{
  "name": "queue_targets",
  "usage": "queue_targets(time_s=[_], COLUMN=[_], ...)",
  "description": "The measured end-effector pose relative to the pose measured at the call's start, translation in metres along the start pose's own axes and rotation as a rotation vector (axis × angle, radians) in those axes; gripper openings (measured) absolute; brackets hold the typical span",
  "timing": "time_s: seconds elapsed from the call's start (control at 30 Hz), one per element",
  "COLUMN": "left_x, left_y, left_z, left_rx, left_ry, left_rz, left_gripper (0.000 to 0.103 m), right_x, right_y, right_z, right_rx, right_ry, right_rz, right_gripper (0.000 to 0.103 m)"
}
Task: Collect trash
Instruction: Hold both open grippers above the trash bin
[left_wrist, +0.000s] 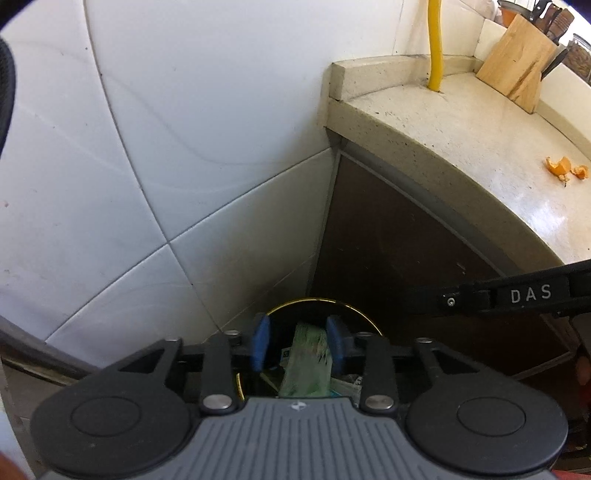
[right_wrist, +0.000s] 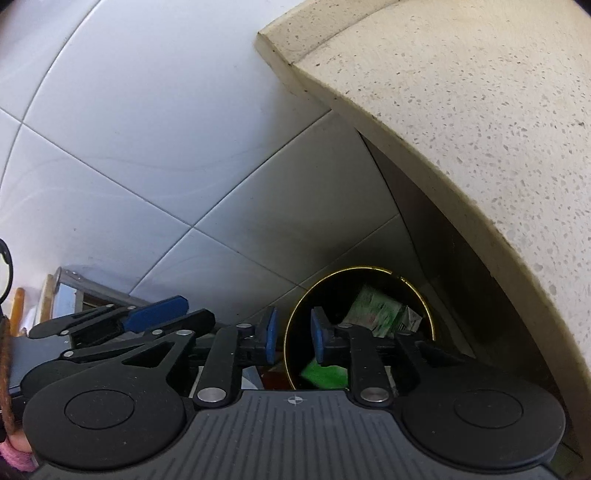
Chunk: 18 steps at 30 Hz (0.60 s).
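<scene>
We position both grippers above the bin (right_wrist: 360, 328), a dark cylinder with a gold rim that stands on the floor in the corner between the tiled wall (left_wrist: 166, 147) and the cabinet (left_wrist: 406, 240) under the counter (left_wrist: 461, 122).

1. Left gripper (left_wrist: 297, 341): its 2 blue pads stand spread, and a green wrapper (left_wrist: 306, 363) shows between them from this camera. We cannot tell whether the pads touch the wrapper or whether it is already dropping into the bin; from the gap we judge it released or close to it. The right wrist view shows the left gripper (right_wrist: 147, 317) off to the side of the bin with nothing visible between its fingers.
2. Right gripper (right_wrist: 291, 334): its pads are also spread, with nothing between them. They straddle the near rim of the bin.
3. Bin contents: a green carton (right_wrist: 376, 308) and another bright green piece lie inside (other scraps are too dark to identify).

To finish the drop well, we keep the open pads centred over the bin mouth, not over the rim, and hold them wide until the wrapper clears. A light wrapper can cling to a pad, so we check before lifting away.

Remaining work, in our judgement: orange peel (left_wrist: 559, 166) lies on the counter, well apart from the bin, near the knife block (left_wrist: 517, 62) and the yellow hose (left_wrist: 435, 44).
</scene>
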<state>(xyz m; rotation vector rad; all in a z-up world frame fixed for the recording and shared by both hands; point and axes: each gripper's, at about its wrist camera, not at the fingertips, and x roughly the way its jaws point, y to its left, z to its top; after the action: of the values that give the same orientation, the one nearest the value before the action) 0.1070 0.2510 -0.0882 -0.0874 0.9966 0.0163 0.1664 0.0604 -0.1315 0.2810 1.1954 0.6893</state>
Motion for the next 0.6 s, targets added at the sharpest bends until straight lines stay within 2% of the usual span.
queue_targets(time_s=[0.23,0.3,0.43,0.6], left_x=[0.0,-0.001,-0.003,-0.006], left_y=[0.0,0.0,0.0,-0.001], left_z=[0.001,0.001,0.001,0.002], left_rx=[0.002,0.002,0.008,0.02], left_ry=[-0.001,-0.005,-0.016,-0.037], left_rz=[0.009,0.014,0.023,0.024], left_gripper=[0.04,0.042,0.043,0.044], right_x=[-0.008,-0.011,-0.02,-0.032], right_y=[-0.002,-0.002,-0.001,-0.001], right_z=[-0.002,-0.003,-0.009,-0.014], right_rx=[0.009,0.01,0.01,0.005], right_ry=[-0.021,-0.027,-0.037,-0.055], right_rz=[0.008,0.005,0.002,-0.021], right_gripper=[0.039,0.048,0.05,0.061])
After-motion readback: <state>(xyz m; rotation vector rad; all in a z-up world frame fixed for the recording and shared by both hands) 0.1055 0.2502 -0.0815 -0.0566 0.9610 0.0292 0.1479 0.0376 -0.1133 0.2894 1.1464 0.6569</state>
